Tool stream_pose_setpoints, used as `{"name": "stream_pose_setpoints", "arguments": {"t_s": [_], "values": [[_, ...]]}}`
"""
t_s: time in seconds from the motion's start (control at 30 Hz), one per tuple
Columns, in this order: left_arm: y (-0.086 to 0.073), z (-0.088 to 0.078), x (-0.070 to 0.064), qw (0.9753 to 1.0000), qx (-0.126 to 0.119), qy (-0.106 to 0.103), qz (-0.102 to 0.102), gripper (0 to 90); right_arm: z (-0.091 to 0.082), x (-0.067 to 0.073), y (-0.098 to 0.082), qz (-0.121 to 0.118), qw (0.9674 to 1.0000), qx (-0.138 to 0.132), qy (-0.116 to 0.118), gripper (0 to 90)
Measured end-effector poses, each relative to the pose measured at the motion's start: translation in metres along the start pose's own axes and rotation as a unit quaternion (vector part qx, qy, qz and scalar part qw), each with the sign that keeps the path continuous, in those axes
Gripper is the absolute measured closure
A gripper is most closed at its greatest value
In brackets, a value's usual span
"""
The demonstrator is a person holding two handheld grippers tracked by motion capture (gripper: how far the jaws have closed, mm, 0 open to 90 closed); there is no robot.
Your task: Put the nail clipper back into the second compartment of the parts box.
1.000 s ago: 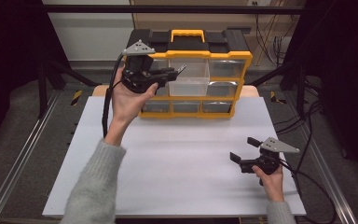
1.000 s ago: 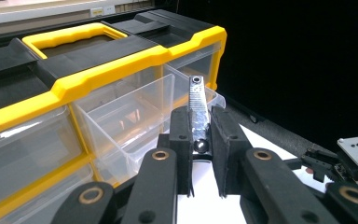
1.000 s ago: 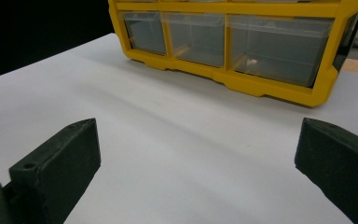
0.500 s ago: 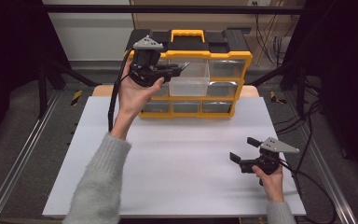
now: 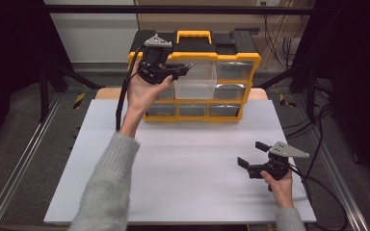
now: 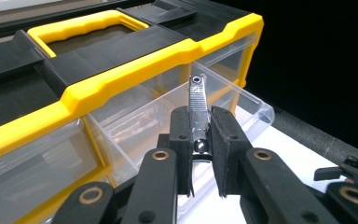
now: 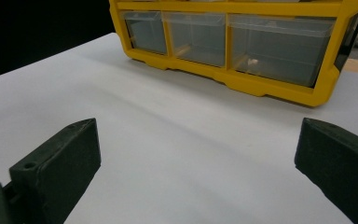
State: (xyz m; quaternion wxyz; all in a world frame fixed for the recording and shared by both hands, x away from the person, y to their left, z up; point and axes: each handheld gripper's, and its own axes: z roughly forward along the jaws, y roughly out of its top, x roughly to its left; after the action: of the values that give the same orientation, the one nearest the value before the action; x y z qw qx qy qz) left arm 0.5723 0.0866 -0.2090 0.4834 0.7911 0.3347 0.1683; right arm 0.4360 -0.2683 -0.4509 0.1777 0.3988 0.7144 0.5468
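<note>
- Left gripper (image 5: 185, 67), held up at the organiser's top row in high view: jaws clamped on a nail clipper (image 6: 198, 109), w/ the left hand (image 5: 144, 91) under the gripper body.
- Nail clipper, left gripper view: slim silver metal, ridged lever on top, small hole at the far tip, round rivet near the near end. It stands upright betw. the two black pads and pokes out past them; lower part hidden by the jaws.
- Clipper sits just over the pulled-out clear drawer (image 5: 195, 82), top row, middle. Touching the drawer or not: can't tell. In high view the clipper is too small to make out.
- Organiser (image 5: 192, 118): yellow frame, black lid, yellow carry handle (image 5: 193, 35), clear drawers in three rows, standing at the far edge of the white worktop (image 5: 173, 163).
- Open drawer looks bare through its clear walls; its floor is partly blocked by the jaws in left gripper view.
- Bottom-row drawers, right gripper view: a small pale item (image 7: 253, 61) lies in the right one; what it is, unclear. The other two show only faint shapes through hazy plastic.
- Right gripper (image 5: 251, 158), near-right part of the worktop, well apart from the organiser: jaws wide apart, nothing betw. them, right hand (image 5: 280, 185) behind it. Cable trails off the worktop's right edge.
- Right gripper view cuts off the organiser's upper rows.
</note>
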Motion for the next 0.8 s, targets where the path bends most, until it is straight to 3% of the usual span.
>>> {"name": "stream_pose_setpoints", "arguments": {"t_s": [0.8], "values": [[-0.006, 0.021, 0.008, 0.9998, 0.018, 0.008, 0.009, 78.9, 0.0, 0.0, 0.0, 0.001, 1.0, -0.002, -0.001, 0.9]]}}
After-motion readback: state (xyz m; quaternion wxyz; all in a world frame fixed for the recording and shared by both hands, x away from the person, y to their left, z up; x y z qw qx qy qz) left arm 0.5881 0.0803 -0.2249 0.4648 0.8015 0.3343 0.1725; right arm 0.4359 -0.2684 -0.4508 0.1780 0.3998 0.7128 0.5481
